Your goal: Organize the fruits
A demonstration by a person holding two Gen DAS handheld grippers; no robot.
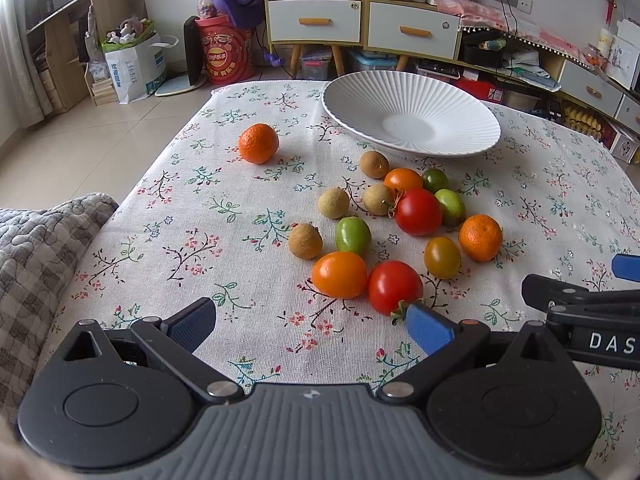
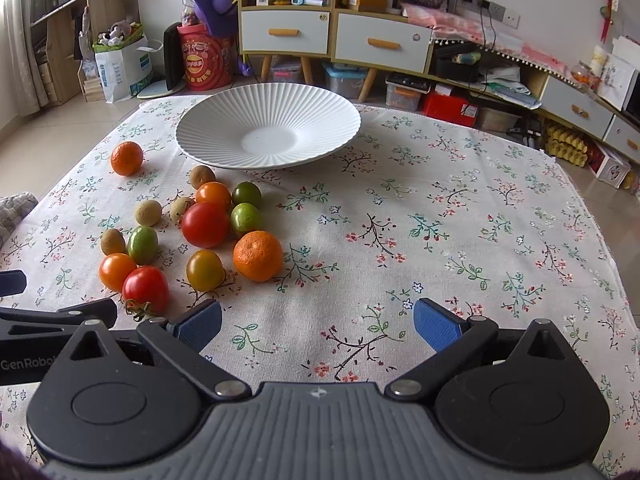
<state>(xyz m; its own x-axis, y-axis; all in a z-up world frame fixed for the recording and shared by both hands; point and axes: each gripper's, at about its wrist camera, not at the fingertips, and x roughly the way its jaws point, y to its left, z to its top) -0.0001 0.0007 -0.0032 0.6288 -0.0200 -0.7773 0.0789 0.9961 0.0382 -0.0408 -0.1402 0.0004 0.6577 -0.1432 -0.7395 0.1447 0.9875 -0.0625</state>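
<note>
A: Where does the fruit lie from each pair of tongs?

B: The left tongs [image 1: 310,326] are spread wide and hold nothing. The nearest red tomato [image 1: 394,287] sits just ahead of them, close against the right-hand pad, with its stem end turned toward the tongs. The right tongs [image 2: 318,326] are likewise released and empty, and only bare cloth lies ahead of them; the whole cluster is off to their left.

A: So the left hand is nearer?

B: By judgement, yes, for the red tomato and the orange tomato [image 1: 339,274] beside it. The nearer mandarin [image 2: 258,255] lies closer to the right tongs than to the left.

A: And the plate?

B: The white ribbed plate [image 1: 360,92] stands empty at the far side of the bench [image 2: 480,220], beyond the cluster. Every fruit must travel away from the person to reach it.

A: Count them.

B: Two mandarins, one apart at the far left [image 1: 258,143]. Four brown longans, such as this one [image 1: 305,241]. Two red tomatoes, the second larger [image 1: 418,211]. Two orange tomatoes, one olive-yellow tomato [image 1: 442,257], and three green ones, among them this one [image 1: 353,235]. Fourteen pieces in all, none yet on the plate.
</note>
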